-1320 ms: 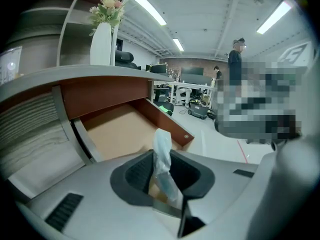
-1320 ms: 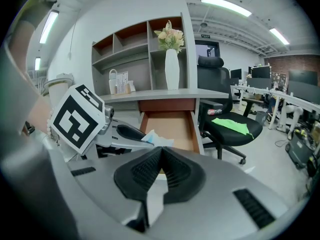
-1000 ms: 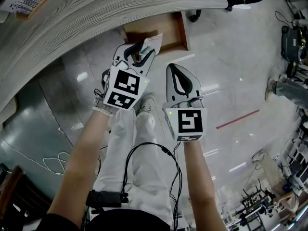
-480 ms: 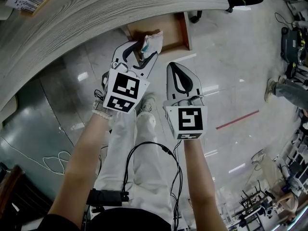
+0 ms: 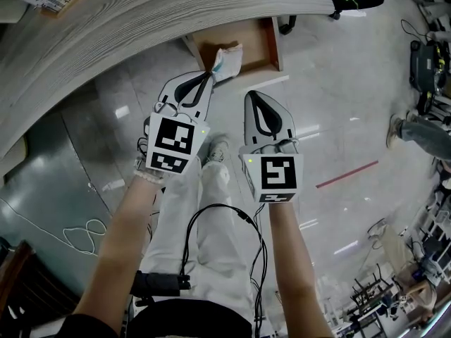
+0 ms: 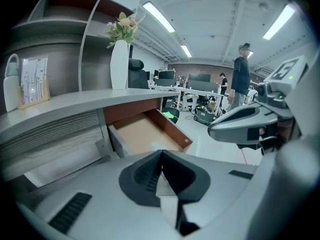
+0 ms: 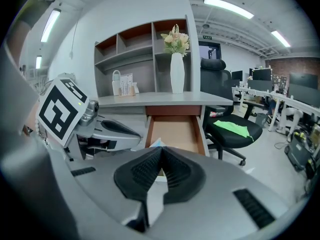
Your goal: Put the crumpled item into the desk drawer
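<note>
Though the left tool (image 5: 208,74) has just clenched on nothing and the right tool (image 5: 254,96) is clenched empty, we find the crumpled item (image 5: 227,59) in the open drawer (image 5: 270,44), mostly hidden in the 2 gripper views.

The crumpled item (image 5: 227,60) apparently lies in the drawer (image 5: 256,46), under the desk (image 5: 169,5).

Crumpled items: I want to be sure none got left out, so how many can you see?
1. The crumpled item lies in the open desk drawer, near its front. The drawer's back end sits under the desk, so more could be hidden there.
</note>
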`<action>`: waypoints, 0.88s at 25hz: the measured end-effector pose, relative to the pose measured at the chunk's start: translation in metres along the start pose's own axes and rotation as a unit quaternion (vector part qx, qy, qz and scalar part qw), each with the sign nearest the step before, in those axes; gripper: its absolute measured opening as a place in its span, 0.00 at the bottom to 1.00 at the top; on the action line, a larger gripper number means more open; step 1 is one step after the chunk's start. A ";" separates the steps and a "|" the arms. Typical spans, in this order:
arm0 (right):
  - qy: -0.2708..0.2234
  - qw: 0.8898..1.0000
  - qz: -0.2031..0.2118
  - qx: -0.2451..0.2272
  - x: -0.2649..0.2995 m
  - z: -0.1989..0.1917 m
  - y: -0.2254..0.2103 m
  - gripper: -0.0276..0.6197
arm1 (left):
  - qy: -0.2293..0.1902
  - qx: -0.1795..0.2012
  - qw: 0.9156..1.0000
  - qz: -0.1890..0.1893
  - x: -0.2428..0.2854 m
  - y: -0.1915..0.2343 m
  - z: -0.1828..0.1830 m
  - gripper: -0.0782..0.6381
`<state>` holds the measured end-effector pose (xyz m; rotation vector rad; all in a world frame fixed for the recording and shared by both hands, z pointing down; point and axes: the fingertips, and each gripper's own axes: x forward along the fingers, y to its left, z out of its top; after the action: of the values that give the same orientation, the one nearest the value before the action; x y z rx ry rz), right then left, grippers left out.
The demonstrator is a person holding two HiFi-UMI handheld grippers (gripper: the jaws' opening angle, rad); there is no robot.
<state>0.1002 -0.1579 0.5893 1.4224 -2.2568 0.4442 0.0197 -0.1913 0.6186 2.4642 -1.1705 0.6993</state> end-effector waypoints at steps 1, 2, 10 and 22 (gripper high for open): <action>0.000 1.000 -0.001 0.001 -0.002 0.001 0.001 0.05 | 0.000 0.001 1.000 -0.002 -0.004 -0.001 0.001 0.13; 0.000 1.000 -0.002 0.002 -0.005 0.003 0.002 0.05 | -0.001 0.001 1.000 -0.004 -0.009 -0.002 0.003 0.13; -0.003 1.000 -0.007 0.013 -0.034 0.026 0.014 0.05 | -0.016 -0.006 1.000 -0.012 -0.052 -0.013 0.029 0.13; -0.010 1.000 -0.009 0.008 -0.086 0.073 0.026 0.05 | -0.035 0.004 0.999 -0.018 -0.131 -0.032 0.084 0.13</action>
<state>0.0960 -0.1162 0.4817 1.4591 -2.2591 0.4455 -0.0021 -0.1299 0.4739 2.5295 -1.1466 0.6132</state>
